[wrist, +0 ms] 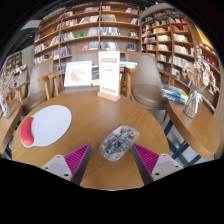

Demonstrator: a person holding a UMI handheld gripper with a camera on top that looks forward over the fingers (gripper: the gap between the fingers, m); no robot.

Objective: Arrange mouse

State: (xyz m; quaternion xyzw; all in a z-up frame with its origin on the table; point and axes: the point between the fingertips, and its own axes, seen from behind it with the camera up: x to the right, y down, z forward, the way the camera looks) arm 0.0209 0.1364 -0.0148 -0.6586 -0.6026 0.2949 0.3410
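A clear, see-through mouse lies on the round wooden table, just ahead of my fingers and partly between their tips. My gripper is open, with a gap on each side of the mouse; the pink pads do not touch it. A white oval mouse pad with a red wrist rest lies on the table to the left, beyond the left finger.
A standing sign and a white card stand at the far side of the table. Wooden chairs surround the table. Bookshelves fill the back wall.
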